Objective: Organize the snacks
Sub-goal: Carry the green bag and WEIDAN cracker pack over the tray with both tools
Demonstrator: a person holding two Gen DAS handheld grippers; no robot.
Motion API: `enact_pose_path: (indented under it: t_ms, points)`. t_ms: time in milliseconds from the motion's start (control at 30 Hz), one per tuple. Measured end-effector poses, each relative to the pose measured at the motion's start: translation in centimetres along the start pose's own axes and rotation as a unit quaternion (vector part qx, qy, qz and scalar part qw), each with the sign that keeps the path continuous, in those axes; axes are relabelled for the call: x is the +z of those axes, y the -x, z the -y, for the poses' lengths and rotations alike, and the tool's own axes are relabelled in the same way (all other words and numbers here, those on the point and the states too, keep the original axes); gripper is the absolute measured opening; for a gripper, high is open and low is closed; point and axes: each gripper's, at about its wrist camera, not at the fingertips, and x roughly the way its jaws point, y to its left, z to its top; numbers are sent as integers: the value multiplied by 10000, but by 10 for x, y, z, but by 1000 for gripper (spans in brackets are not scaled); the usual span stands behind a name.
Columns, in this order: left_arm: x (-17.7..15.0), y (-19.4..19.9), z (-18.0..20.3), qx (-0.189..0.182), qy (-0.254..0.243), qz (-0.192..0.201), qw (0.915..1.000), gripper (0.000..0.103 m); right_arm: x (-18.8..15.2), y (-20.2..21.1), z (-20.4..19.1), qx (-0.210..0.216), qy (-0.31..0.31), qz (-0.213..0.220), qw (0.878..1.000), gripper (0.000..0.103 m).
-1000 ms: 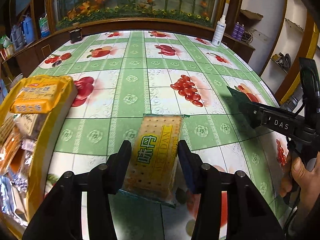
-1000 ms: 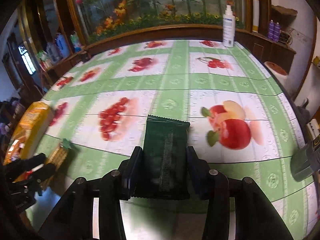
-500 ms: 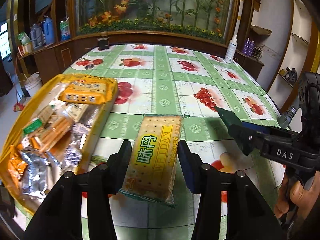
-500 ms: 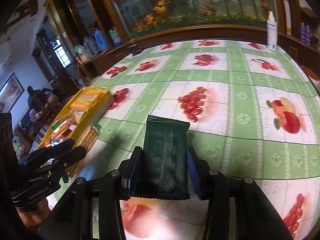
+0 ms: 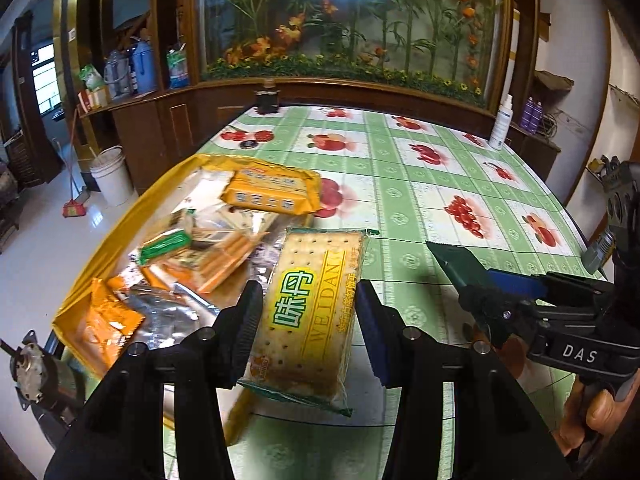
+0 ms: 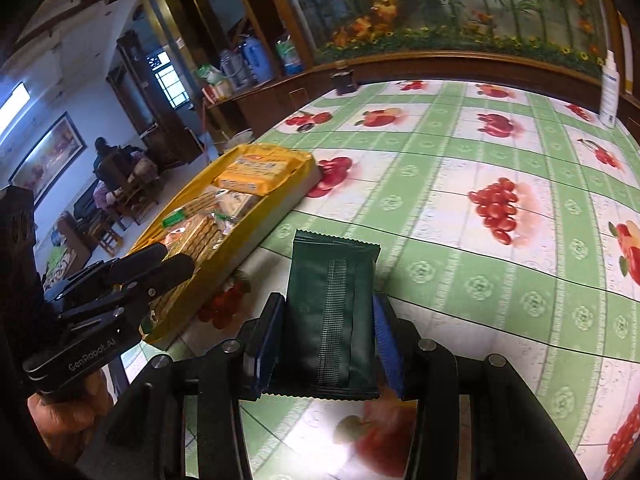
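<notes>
- Left wrist view: the left tongs (image 5: 308, 316) grip a cracker packet (image 5: 314, 308), held above the bench (image 5: 420, 200) beside the yellow tray (image 5: 116, 240) of snacks.
- Right wrist view: the right tongs (image 6: 330, 344) grip a dark green packet (image 6: 332, 312) above the bench, near the tray.

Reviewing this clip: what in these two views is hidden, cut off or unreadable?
- Dark green packet: right wrist view shows only its seamed back, so its label is hidden.
- Yellow tray: left wrist view, near end hidden behind the left gripper; lower snacks buried under others.
- Cracker pack: left wrist view, small side print too blurred to read.
- Orange pack: lettering blurred.
</notes>
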Motion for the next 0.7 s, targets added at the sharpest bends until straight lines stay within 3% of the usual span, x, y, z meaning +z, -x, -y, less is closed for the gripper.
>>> enact_pose_path:
  t_ms: [700]
  points:
    - [-2,4,-64,443,552,66,9975,46,27,-36,-69,472,625,-144,9968,45]
